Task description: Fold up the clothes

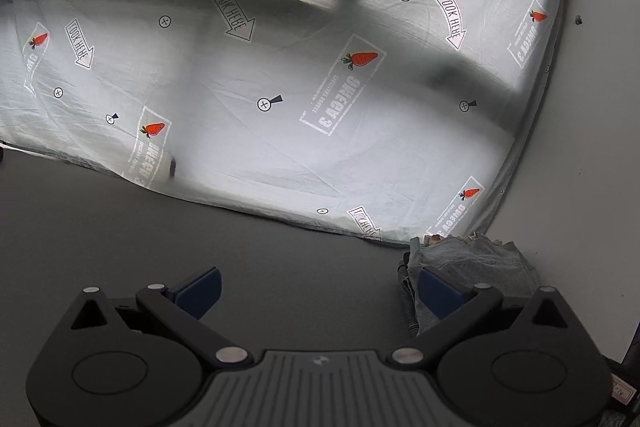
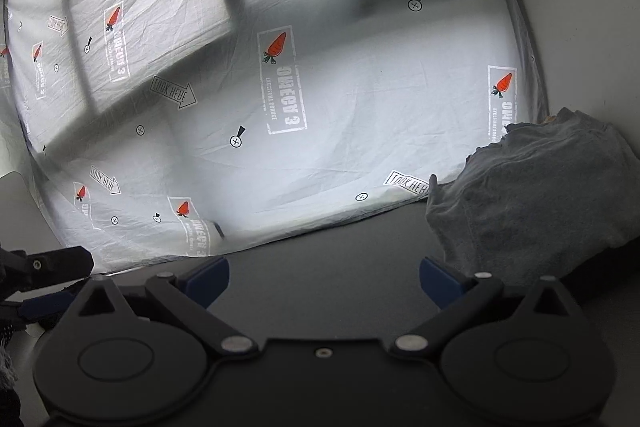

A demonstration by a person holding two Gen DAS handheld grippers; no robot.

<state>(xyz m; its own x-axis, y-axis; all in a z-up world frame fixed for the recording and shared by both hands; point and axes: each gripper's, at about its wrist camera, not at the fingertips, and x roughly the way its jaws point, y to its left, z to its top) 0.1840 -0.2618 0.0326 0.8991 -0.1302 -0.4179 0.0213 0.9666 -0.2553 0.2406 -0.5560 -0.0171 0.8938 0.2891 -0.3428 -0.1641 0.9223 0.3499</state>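
Left tongs (image 1: 318, 291) spread wide, nothing between the blue pads (image 1: 200, 289). Right tongs (image 2: 324, 285) likewise spread wide and empty. Both hover low over the dark grey counter (image 1: 160, 227).

We see the task item, a grey folded garment (image 1: 476, 267), sitting on the counter at the far right. In the left wrist view it lies just behind and beside the right-hand pad, partly hidden by it; contact we cannot tell. In the right wrist view the same garment (image 2: 536, 187) bulks up ahead and right of the right-hand pad, close to it, outside the gap between the pads.

Behind the counter we have a backlit white sheet (image 1: 280, 87) printed with carrots, "LOOK HERE" arrows and small cross marks, hanging along the counter's back edge; window-frame shadows cross it. The garment's far edge overlaps the sheet's lower right corner. White wall (image 1: 592, 107) to the right. In the right wrist view the left tongs' black tip (image 2: 60, 263) pokes in at lower left.
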